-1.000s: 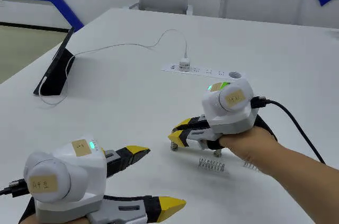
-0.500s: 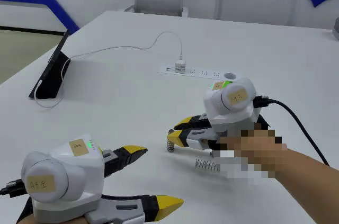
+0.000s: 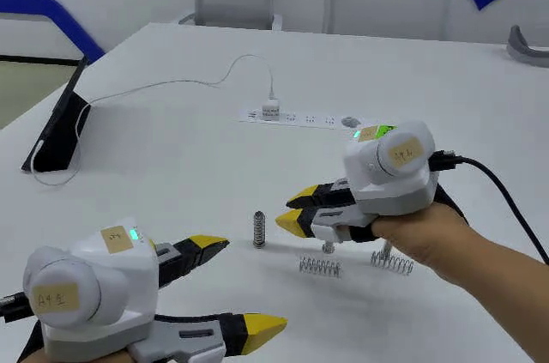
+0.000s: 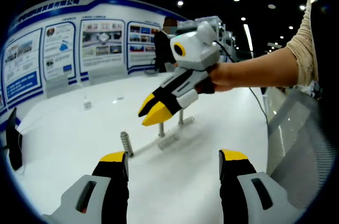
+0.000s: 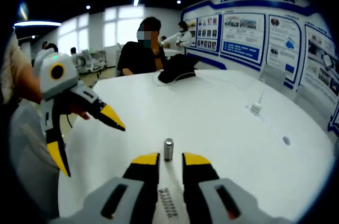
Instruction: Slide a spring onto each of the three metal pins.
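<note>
left gripper [image 3: 238, 287]: jaws wide apart, empty | pin [image 3: 259, 230]: upright on table [image 3: 171, 166], wearing a spring, just left of right gripper's tips | right gripper [image 3: 290, 211]: jaws narrowly apart, gripping nothing | loose spring [image 3: 320, 267], second loose spring [image 3: 392, 262]: flat beneath it

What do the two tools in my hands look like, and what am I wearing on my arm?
Both the left tool and the right tool have a white and grey body, black jaws with yellow tips, a tan paper label with handwriting and a small green light. A black cable trails from the right tool. The arm behind it wears a beige knit sleeve.
</note>
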The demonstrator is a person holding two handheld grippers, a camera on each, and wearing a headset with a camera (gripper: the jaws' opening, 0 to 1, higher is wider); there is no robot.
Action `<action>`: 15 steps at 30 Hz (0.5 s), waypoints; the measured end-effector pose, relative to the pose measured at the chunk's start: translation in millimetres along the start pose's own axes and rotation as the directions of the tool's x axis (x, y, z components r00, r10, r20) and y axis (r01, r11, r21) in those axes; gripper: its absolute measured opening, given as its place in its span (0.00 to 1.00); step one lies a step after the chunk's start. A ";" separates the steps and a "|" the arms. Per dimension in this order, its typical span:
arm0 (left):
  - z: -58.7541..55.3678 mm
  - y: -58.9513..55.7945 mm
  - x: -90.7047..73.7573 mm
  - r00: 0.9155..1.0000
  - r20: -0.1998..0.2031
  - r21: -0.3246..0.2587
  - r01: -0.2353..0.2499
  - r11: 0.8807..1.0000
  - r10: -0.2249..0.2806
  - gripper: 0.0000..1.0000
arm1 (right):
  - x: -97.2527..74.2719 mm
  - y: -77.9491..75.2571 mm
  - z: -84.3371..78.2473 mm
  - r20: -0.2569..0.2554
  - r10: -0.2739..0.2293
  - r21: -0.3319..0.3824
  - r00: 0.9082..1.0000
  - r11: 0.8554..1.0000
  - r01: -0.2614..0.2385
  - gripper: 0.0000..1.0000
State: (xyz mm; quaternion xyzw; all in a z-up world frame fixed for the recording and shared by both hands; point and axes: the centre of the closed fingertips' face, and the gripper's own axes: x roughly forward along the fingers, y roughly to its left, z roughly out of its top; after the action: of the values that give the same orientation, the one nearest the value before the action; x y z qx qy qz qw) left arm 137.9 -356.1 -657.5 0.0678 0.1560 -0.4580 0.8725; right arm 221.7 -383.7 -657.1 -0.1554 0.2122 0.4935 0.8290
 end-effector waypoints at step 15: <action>3.8 -5.0 11.3 0.999 -0.013 0.021 0.035 0.999 -0.034 0.70 | -30.6 1.6 -20.7 -0.020 -0.027 -0.010 0.999 1.000 0.027 0.18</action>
State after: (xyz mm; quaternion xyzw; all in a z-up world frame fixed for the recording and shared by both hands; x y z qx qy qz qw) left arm 140.6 -368.7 -657.5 0.0772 0.1577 -0.4742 0.8627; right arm 203.2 -415.7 -659.6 -0.1674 0.2159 0.4817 0.8327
